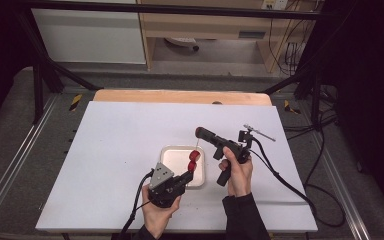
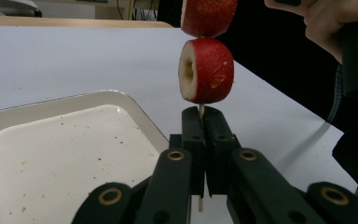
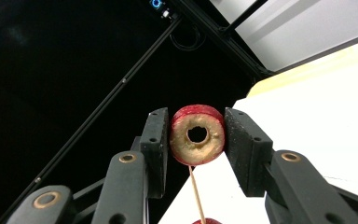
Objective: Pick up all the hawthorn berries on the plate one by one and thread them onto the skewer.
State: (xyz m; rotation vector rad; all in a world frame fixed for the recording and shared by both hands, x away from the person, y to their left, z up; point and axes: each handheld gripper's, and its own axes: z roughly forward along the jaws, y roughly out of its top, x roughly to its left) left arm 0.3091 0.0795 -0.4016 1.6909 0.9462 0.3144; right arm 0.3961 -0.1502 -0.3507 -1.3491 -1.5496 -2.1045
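Observation:
My left gripper (image 1: 189, 174) (image 2: 201, 114) is shut on the lower end of a thin wooden skewer (image 2: 200, 110) that stands upright over the tray's right side. Two red apple-like slices (image 1: 192, 162) sit on the skewer, one (image 2: 206, 70) just above the jaws and another (image 2: 208, 16) on top of it. My right gripper (image 1: 199, 132) (image 3: 196, 140) is shut on a third red ring slice (image 3: 197, 135), held at the skewer's top. The skewer (image 3: 195, 189) runs up to that slice's lower edge. Its centre hole looks dark, and I cannot tell whether the tip has entered it.
A shallow white tray (image 1: 172, 155) (image 2: 51, 105) with a few crumbs lies mid-table under the work. The white table top (image 1: 120, 135) stretches to the left and back, with a wooden strip (image 1: 180, 96) at its far edge. Cables (image 1: 285, 182) trail off to the right.

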